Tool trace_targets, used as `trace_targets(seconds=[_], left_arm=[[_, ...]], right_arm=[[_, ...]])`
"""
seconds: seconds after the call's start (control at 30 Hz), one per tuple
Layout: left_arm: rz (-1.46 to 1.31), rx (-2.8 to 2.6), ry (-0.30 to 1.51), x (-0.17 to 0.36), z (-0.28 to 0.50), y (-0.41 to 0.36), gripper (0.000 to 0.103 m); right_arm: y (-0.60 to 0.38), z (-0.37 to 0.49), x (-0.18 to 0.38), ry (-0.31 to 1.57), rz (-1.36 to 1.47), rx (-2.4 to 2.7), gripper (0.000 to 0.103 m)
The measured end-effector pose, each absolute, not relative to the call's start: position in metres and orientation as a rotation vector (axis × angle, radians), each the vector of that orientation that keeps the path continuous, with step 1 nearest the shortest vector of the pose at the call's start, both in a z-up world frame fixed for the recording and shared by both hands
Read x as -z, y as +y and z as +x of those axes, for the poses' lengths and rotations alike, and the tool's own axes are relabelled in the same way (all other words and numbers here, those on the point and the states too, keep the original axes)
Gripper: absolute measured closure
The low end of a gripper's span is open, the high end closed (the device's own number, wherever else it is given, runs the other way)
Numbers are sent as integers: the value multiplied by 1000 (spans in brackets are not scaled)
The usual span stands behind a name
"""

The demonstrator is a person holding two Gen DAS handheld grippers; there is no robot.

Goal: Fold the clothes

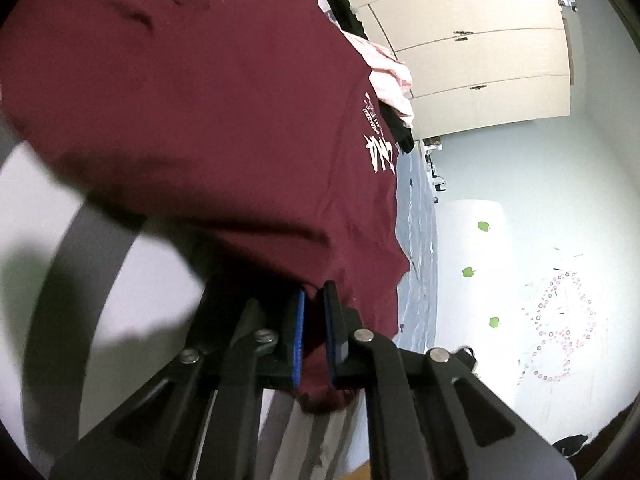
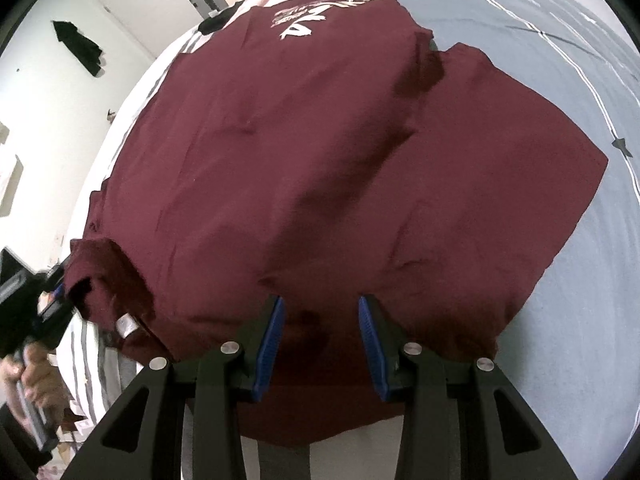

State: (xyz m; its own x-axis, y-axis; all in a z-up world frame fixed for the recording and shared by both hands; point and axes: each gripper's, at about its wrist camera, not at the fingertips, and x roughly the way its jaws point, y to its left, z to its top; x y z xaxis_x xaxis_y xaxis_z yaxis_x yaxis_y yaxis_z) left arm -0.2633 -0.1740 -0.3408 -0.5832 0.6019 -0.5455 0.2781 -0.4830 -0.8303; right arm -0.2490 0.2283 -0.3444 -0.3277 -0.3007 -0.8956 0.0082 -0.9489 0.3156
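Observation:
A maroon T-shirt (image 2: 300, 160) with white print (image 2: 328, 12) lies spread on the bed, one side folded over the middle. My right gripper (image 2: 321, 300) is open just above the shirt's near edge, with fabric showing between its blue pads (image 2: 272, 344). My left gripper (image 1: 315, 290) is shut on a lifted part of the shirt (image 1: 200, 120), and cloth hangs down between its pads. In the right wrist view the left gripper (image 2: 60, 292) sits at the shirt's left corner, held by a hand (image 2: 36, 372).
The bed has a blue-grey cover (image 2: 560, 60) and a white striped sheet (image 2: 92, 360). A pile of pink and black clothes (image 1: 390, 76) lies beyond the shirt. Cream wardrobe doors (image 1: 480, 40) and a white wall with stickers (image 1: 520, 280) lie beyond the bed.

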Motion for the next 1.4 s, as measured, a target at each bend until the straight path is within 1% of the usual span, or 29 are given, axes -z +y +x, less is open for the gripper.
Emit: trace_targets(seconds=[0.13, 0.2, 0.27, 0.4, 0.43, 0.47, 0.5, 0.53, 0.6, 0.7, 0.87, 0.9, 0.93, 1.0, 1.03, 1.07, 1.1, 1.13, 1.17, 1.2, 1.27, 1.33, 1.4], left_arm=[[-1436, -2220, -1426, 327, -213, -176, 98], [-1529, -2225, -1491, 334, -184, -181, 99], [-1624, -2232, -1514, 345, -170, -179, 100], [-1833, -2236, -1395, 360, -151, -174, 100], [-1855, -2239, -1406, 362, -149, -178, 99], [-1831, -2258, -1442, 362, -152, -186, 94], [-1806, -2278, -1480, 362, -155, -194, 81], [-1780, -2297, -1517, 362, -158, -202, 64], [-1694, -2387, -1567, 361, -166, -226, 50], [-1571, -2500, -1613, 362, -191, -259, 49], [-1531, -2509, -1620, 385, -237, -294, 49], [-1511, -2486, -1636, 388, -242, -296, 46], [-1491, -2463, -1652, 391, -247, -298, 38], [-1434, -2410, -1698, 396, -250, -303, 29], [-1416, -2411, -1685, 394, -253, -305, 29], [-1398, -2412, -1672, 393, -255, -307, 29], [-1381, -2414, -1659, 391, -258, -309, 35], [-1384, -2442, -1579, 384, -270, -304, 61], [-1396, -2446, -1524, 382, -278, -302, 74], [-1407, -2448, -1470, 381, -286, -299, 81], [-1427, -2451, -1364, 377, -302, -294, 89], [-1435, -2478, -1328, 367, -297, -298, 96], [-1443, -2505, -1292, 357, -291, -303, 98]], right_arm=[[225, -252, 346, -367, 1701, 2378, 67], [226, -251, 348, -361, 1711, 2372, 67], [226, -251, 349, -355, 1721, 2366, 67], [226, -251, 351, -340, 1739, 2354, 67], [225, -251, 352, -335, 1743, 2352, 67], [225, -252, 352, -332, 1744, 2351, 67], [224, -252, 351, -330, 1742, 2352, 67], [224, -253, 350, -328, 1739, 2353, 67], [226, -253, 349, -330, 1738, 2361, 67], [231, -254, 348, -348, 1747, 2383, 67], [235, -256, 347, -374, 1760, 2416, 67], [236, -257, 347, -377, 1763, 2417, 67], [235, -257, 347, -375, 1766, 2417, 67], [232, -257, 347, -366, 1772, 2420, 67], [229, -258, 348, -359, 1775, 2422, 67], [227, -259, 348, -360, 1776, 2427, 67], [225, -260, 348, -362, 1777, 2432, 67], [224, -261, 348, -365, 1777, 2437, 67], [222, -262, 347, -365, 1777, 2442, 67], [220, -263, 347, -365, 1776, 2448, 67], [215, -266, 347, -360, 1777, 2454, 67], [209, -268, 349, -355, 1789, 2450, 67], [204, -270, 351, -350, 1802, 2446, 67]])
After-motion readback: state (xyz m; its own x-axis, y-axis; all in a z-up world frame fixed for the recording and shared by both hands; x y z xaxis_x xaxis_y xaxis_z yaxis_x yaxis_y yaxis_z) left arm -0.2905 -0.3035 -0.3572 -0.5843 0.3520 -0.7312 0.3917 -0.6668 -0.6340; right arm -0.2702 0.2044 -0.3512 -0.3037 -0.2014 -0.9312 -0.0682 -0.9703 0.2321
